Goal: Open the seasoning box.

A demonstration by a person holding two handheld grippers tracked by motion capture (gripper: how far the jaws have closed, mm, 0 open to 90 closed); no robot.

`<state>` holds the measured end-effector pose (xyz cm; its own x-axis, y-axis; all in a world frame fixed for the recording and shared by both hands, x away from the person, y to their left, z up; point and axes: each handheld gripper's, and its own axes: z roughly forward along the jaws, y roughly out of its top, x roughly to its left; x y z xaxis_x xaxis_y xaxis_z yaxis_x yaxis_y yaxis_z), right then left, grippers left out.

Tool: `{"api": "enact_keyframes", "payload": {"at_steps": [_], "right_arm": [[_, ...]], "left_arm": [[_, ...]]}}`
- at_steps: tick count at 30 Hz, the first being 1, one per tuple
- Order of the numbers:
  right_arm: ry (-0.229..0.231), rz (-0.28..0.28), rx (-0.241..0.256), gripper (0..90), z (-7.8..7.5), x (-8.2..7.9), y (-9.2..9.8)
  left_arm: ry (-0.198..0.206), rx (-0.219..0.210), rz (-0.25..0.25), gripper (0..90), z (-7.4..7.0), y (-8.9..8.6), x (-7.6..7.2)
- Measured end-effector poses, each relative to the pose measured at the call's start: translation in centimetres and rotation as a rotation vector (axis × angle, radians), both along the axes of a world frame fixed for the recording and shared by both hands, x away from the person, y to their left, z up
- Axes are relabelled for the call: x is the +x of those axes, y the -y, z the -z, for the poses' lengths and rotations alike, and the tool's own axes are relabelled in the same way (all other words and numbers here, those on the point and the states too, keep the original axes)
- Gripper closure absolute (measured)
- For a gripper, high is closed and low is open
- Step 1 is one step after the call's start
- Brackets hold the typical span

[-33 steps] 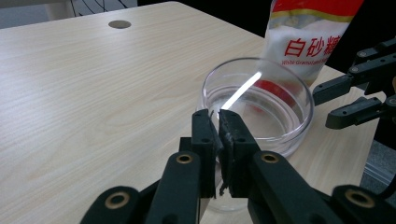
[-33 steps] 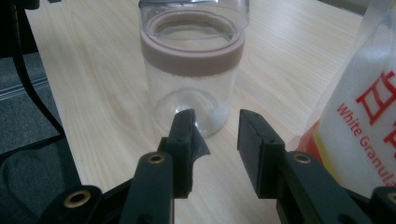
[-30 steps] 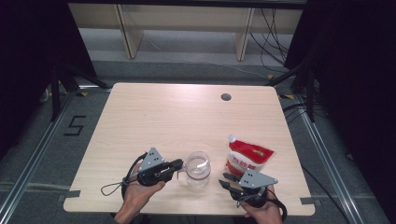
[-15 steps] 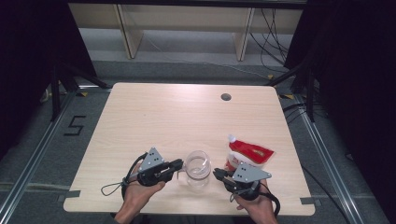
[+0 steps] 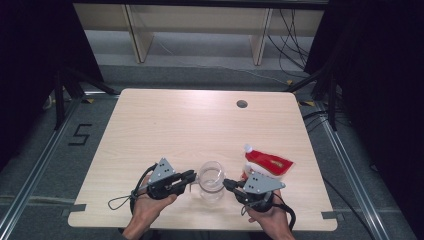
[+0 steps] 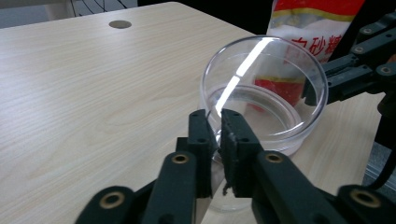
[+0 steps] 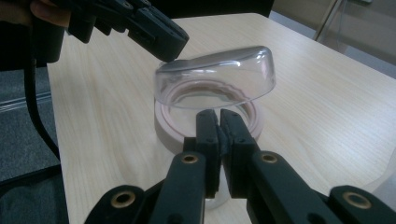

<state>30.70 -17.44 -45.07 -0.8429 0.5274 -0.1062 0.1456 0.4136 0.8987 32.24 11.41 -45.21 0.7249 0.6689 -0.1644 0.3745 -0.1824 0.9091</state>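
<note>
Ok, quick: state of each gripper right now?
Left gripper: closed on the rim of the clear container.
Right gripper: closed, at the container's near rim; whether it grips it cannot be told.

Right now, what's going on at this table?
A person works two tongs on a clear round container at the table's near edge. The left tongs are shut on its rim on one side. The right tongs are shut on the opposite rim. A red and white pouch lies just beyond the right tongs, untouched.
</note>
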Motion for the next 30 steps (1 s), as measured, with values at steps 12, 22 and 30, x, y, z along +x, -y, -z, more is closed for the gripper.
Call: {"api": "enact_keyframes", "payload": {"at_steps": [12,22,30], "right_arm": [[0.006,-0.017,0.008,86.5,-0.5,0.0,-0.4],[0.025,-0.025,0.023,85.6,-1.0,-0.1,-1.4],[0.065,-0.047,0.023,84.8,-1.5,0.0,-2.2]], "left_arm": [[-0.028,-0.018,-0.014,39.5,1.0,-1.7,-0.8],[-0.054,0.122,0.007,27.2,3.2,-1.4,-1.4],[-0.074,0.134,0.003,26.2,3.8,-1.5,-1.2]]}}
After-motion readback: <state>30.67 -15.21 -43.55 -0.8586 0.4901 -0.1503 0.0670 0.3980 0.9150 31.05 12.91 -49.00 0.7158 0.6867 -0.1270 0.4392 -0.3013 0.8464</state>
